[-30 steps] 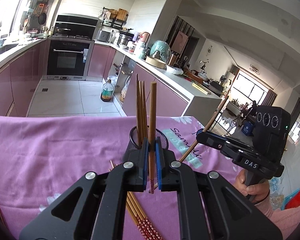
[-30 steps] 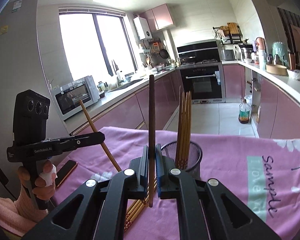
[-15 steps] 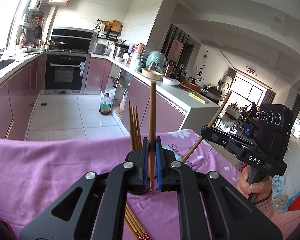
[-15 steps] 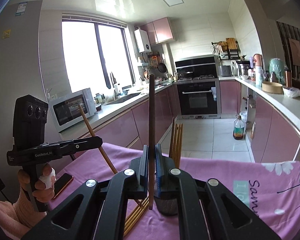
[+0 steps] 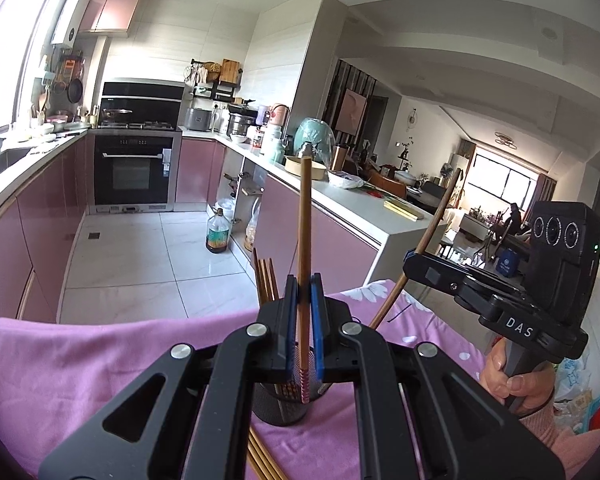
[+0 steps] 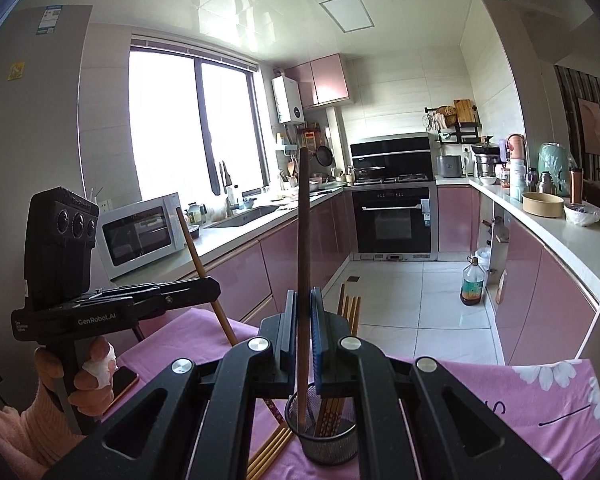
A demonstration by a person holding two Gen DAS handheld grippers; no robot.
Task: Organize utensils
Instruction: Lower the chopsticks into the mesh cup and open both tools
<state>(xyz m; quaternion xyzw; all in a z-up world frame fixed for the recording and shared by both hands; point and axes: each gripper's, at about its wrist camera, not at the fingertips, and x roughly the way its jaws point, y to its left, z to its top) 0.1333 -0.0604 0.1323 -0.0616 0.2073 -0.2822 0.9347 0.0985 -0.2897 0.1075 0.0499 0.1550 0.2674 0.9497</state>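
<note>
My left gripper (image 5: 304, 320) is shut on a light brown chopstick (image 5: 305, 220) with a red patterned tip, held upright above the black mesh holder (image 5: 280, 408). Several chopsticks (image 5: 265, 280) stand in that holder. My right gripper (image 6: 303, 328) is shut on a dark brown chopstick (image 6: 303, 220), also upright. Its lower tip shows over the mouth of the holder (image 6: 328, 444); I cannot tell whether it is inside. Each view shows the other gripper from the side, the right gripper (image 5: 409, 260) and the left gripper (image 6: 216, 290), with its stick slanting.
Loose chopsticks (image 6: 268, 452) lie on the pink cloth (image 6: 500, 400) beside the holder and show as loose chopsticks (image 5: 264, 460) under my left gripper. A phone (image 6: 122, 380) lies on the cloth near the person's left hand. Kitchen counters and tiled floor lie beyond the table edge.
Both grippers have risen with their chopsticks still clamped. The holder and cloth now sit lower in both views, and more of the kitchen shows.
</note>
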